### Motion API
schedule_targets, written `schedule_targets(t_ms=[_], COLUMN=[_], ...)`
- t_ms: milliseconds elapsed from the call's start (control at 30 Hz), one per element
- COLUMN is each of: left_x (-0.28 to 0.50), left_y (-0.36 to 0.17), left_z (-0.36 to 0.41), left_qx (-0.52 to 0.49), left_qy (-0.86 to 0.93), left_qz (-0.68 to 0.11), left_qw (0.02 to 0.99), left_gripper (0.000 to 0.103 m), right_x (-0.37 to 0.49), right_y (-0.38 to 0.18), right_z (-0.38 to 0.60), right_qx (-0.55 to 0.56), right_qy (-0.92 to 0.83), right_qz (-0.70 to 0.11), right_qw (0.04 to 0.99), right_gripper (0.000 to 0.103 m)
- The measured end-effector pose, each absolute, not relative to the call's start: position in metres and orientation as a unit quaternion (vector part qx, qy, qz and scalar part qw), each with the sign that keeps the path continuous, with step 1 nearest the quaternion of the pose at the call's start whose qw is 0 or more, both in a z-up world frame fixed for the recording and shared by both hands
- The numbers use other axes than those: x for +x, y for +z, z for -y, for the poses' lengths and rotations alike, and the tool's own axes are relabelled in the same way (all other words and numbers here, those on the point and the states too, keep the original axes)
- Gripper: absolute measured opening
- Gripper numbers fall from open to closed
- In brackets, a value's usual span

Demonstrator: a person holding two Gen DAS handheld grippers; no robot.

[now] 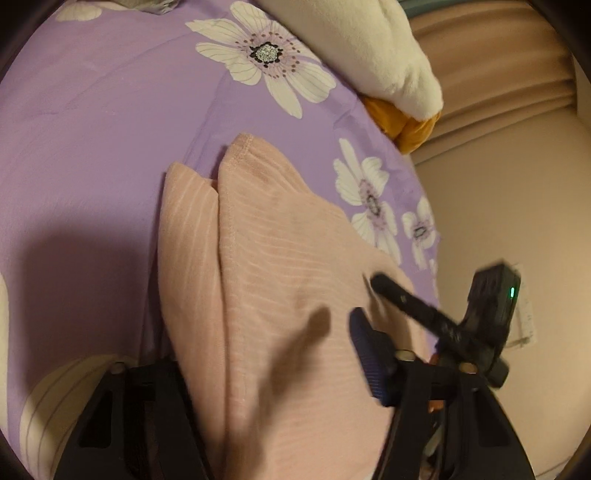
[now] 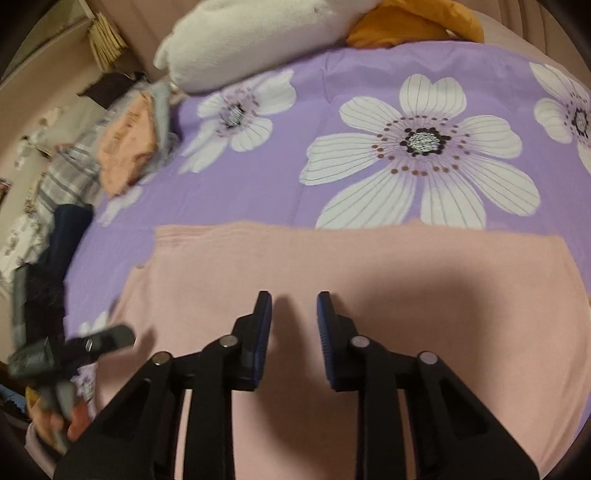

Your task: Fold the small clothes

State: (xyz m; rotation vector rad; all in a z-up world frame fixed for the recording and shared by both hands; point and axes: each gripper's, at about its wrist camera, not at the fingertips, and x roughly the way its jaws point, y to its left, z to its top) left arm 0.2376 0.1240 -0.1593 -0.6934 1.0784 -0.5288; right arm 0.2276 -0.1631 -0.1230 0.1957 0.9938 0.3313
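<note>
A pink ribbed garment (image 1: 266,280) lies on the purple flowered bedsheet (image 1: 92,122), with a folded layer over its left part. My left gripper (image 1: 266,354) is open, its jaws standing wide either side of the garment; the left finger is hidden under the cloth edge. The right gripper (image 1: 384,288) shows in the left wrist view at the garment's right edge. In the right wrist view the garment (image 2: 369,266) spreads flat below my right gripper (image 2: 294,306), which is open and empty just above it. The left gripper (image 2: 110,338) shows blurred at the lower left.
A white plush pillow (image 2: 258,33) and an orange cloth (image 2: 413,22) lie at the bed's far edge. A pile of clothes (image 2: 125,147) with striped, peach and dark pieces lies at the left. The bed's edge and a beige wall (image 1: 498,206) are on the right.
</note>
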Motion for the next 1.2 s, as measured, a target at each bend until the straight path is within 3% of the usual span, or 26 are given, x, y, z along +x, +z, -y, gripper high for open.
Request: schedule_targets(t_ms=[67,200,833,1033,1200], left_x=[0.238,0.238,0.236,0.233,0.229], left_y=[-0.162,-0.165,-0.159,-0.149,-0.126], left_z=[-0.124,-0.129,-0.125,-0.12,-0.109], left_qx=[-0.305,-0.301,-0.279,-0.267,-0.237], left_qy=[-0.226,-0.216,-0.189,-0.171,-0.157], left_qz=[-0.505,-0.51,-0.525,-0.526,-0.515], left_qw=[0.775,0.776,0.781,0.79,0.809], left_gripper=[0.033,0.019,0.019,0.012,0.01], right_x=[0.239,0.241,0.12,0.089,0.086], right_y=[-0.133,-0.132,-0.113,-0.141,-0.129], right_z=[0.156,0.153,0.138,0.131,0.144], right_qx=[0.079,0.06,0.025,0.021,0.07], right_qy=[0.146,0.141,0.222,0.234,0.24], right_qz=[-0.491,-0.491,-0.487,-0.504,-0.478], right_qw=[0.855,0.857,0.844,0.831,0.842], right_gripper=[0.017,0.014,0.014,0.014,0.015])
